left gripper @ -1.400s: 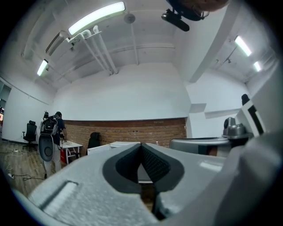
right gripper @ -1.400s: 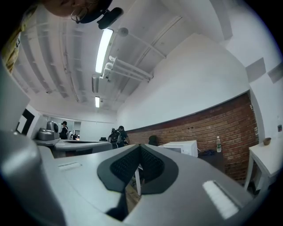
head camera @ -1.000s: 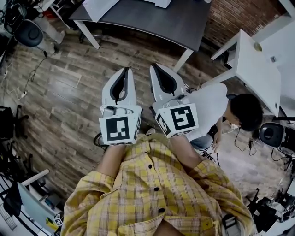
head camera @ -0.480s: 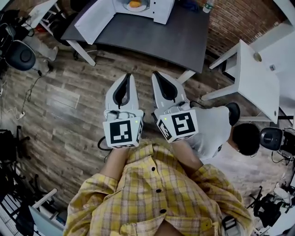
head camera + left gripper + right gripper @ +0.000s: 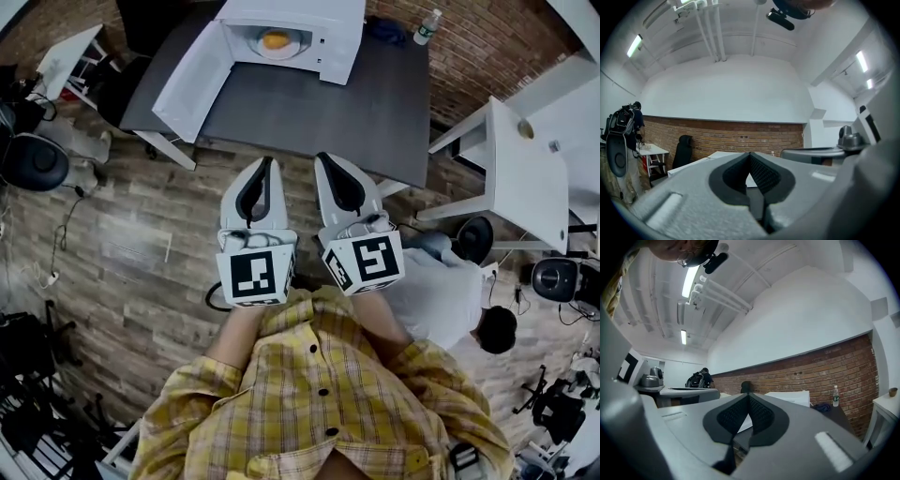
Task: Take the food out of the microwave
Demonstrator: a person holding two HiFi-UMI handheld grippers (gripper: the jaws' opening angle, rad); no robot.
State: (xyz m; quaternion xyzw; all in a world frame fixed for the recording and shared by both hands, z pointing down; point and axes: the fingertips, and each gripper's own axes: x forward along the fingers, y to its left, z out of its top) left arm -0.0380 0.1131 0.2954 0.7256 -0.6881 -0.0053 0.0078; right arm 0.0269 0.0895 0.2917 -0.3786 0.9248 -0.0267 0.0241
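I hold the left gripper (image 5: 262,167) and the right gripper (image 5: 326,161) clenched on nothing, side by side over the floor, well apart from the food (image 5: 275,39), which lies on a plate (image 5: 293,49) inside the open microwave (image 5: 337,47) on the dark table (image 5: 319,98). If I reach in with the jaws together, they will likely shove the plate deeper instead of grasping it. The swung-out door (image 5: 187,84) stands on the left gripper's side and may be struck on approach.

Left claw (image 5: 266,163) and right claw (image 5: 324,158) have neared the table (image 5: 309,103), and the microwave (image 5: 330,33) now shows fully.
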